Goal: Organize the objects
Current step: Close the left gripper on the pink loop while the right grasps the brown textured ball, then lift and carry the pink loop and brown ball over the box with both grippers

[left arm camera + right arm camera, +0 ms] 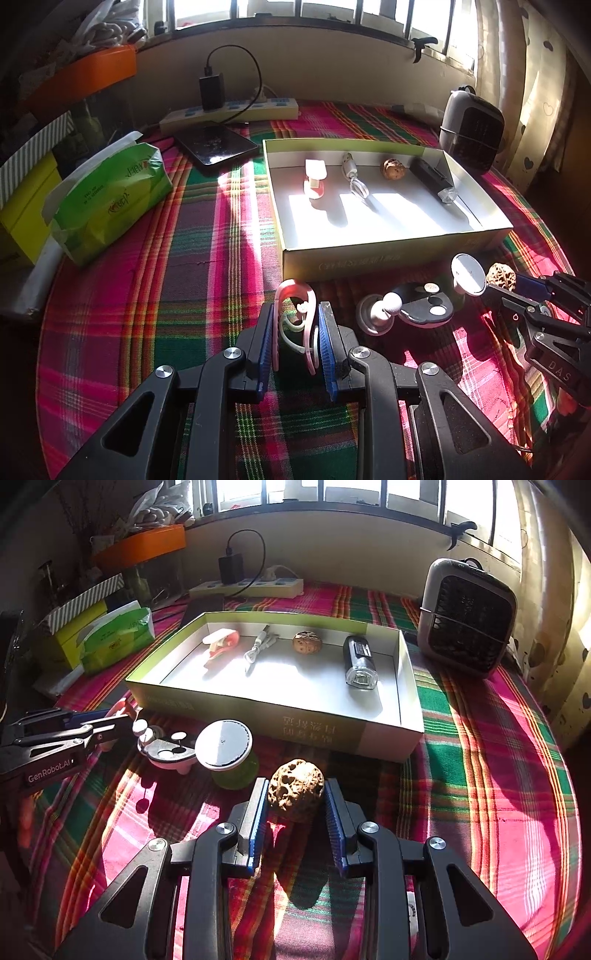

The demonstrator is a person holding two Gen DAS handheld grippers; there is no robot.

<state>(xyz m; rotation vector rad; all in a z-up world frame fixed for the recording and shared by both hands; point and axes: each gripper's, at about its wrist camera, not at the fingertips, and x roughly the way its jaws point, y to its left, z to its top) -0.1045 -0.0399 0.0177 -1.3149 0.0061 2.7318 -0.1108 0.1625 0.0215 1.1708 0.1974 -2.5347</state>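
My left gripper [295, 314] is shut on a pink and white looped clip [297, 295], held above the plaid cloth in front of the box. My right gripper [295, 790] is shut on a brown walnut [295, 794], low over the cloth; the walnut also shows in the left wrist view [500, 275]. The open cardboard box [388, 251] holds a pink clip [314, 179], a white cable [354, 177], another walnut [393, 169] and a black flashlight [434, 179].
In front of the box lie a round white-lidded green jar [225, 753] and a black and white toy [168, 751]. A green tissue pack [110, 199], a phone [216, 146], a power strip [229, 112] and a small heater [467, 616] stand around the table.
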